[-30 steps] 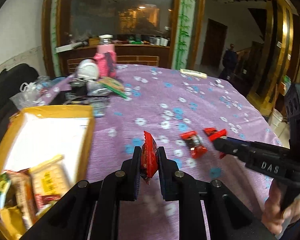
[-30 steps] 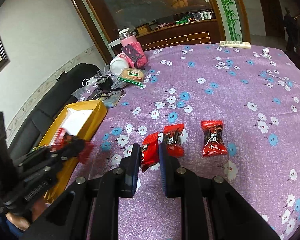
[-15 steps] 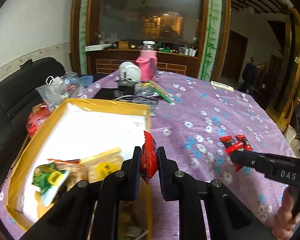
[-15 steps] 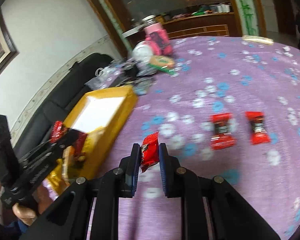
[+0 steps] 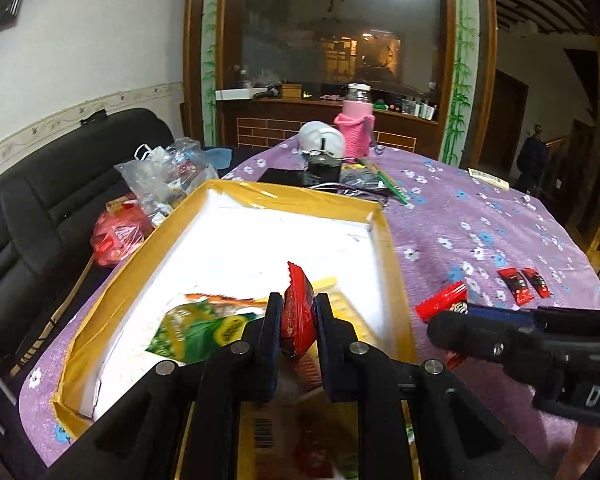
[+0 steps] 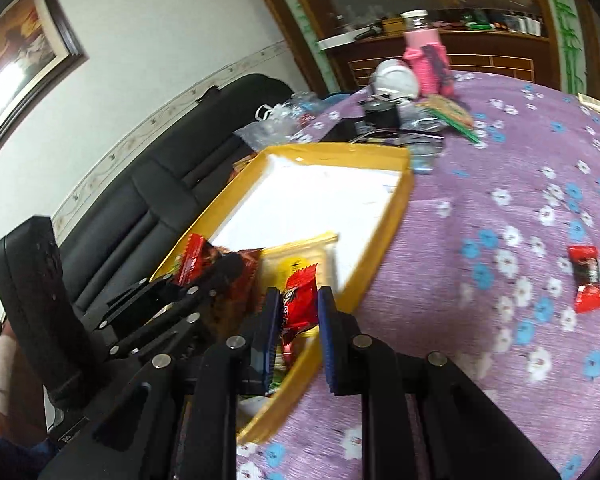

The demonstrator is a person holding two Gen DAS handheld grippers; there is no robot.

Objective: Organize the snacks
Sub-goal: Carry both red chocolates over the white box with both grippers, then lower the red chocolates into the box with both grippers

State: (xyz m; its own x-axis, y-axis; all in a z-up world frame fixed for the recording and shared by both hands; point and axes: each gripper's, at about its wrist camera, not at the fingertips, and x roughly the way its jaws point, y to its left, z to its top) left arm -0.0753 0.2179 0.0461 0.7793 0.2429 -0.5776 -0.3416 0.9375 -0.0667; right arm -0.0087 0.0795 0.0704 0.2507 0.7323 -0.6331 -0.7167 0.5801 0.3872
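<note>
Since each red candy wrapper (image 5: 298, 316) is light, crinkly and slippery, the left claw (image 5: 297, 334) and right claw (image 6: 298, 320) pinch theirs mid-body, above the yellow box (image 5: 392, 264).

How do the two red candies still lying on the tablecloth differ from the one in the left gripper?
The left gripper clamps its red candy on edge above the yellow box; the two loose candies lie flat on the purple tablecloth, side by side, outside the box, with nothing touching them. All three share red wrappers with dark print.
</note>
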